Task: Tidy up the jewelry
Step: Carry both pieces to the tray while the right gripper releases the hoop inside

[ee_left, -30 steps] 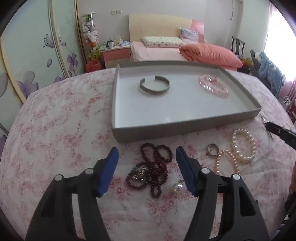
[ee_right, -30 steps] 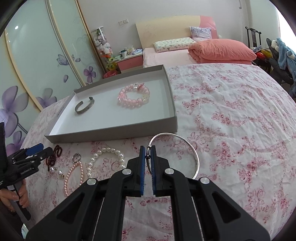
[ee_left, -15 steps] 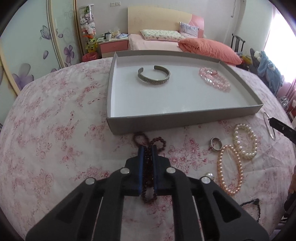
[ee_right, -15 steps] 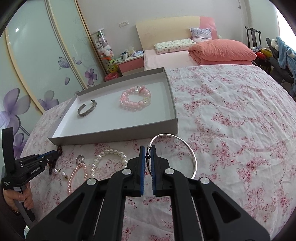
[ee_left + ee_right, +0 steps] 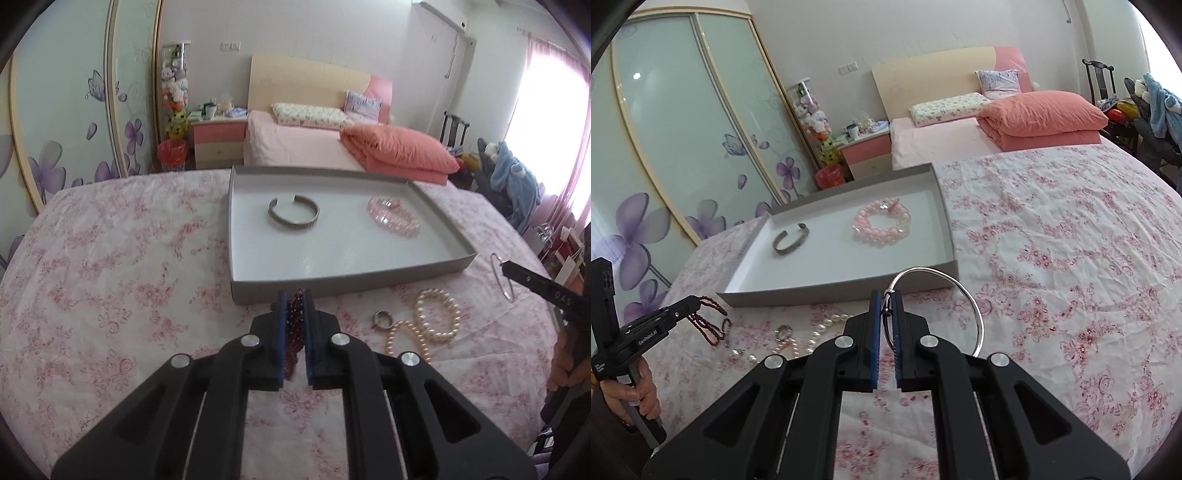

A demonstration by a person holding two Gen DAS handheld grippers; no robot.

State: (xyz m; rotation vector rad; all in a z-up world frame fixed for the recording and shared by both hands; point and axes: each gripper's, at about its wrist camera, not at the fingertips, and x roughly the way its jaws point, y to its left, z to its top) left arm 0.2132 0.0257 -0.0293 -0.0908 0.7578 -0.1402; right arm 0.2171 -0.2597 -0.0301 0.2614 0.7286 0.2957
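Observation:
My left gripper [image 5: 296, 295] is shut on a dark red bead bracelet [image 5: 294, 325] and holds it above the flowered cloth, just before the grey tray [image 5: 332, 282]. The bracelet hangs from it in the right wrist view [image 5: 709, 325]. My right gripper [image 5: 886, 295] is shut on a thin silver bangle [image 5: 975, 314], held above the cloth near the tray's front right corner [image 5: 951, 264]. In the tray lie a silver cuff [image 5: 293, 214] and a pink bead bracelet [image 5: 393, 216].
On the cloth before the tray lie a silver ring [image 5: 382, 319], a white pearl bracelet [image 5: 437, 315] and a pink pearl bracelet [image 5: 406, 341]. Pearl earrings [image 5: 742, 354] lie nearby. A bed, nightstand and wardrobe stand behind.
My left gripper closed on the dark red bracelet and lifted it off the cloth toward the tray. My right gripper kept its hold on the bangle and rose a little.

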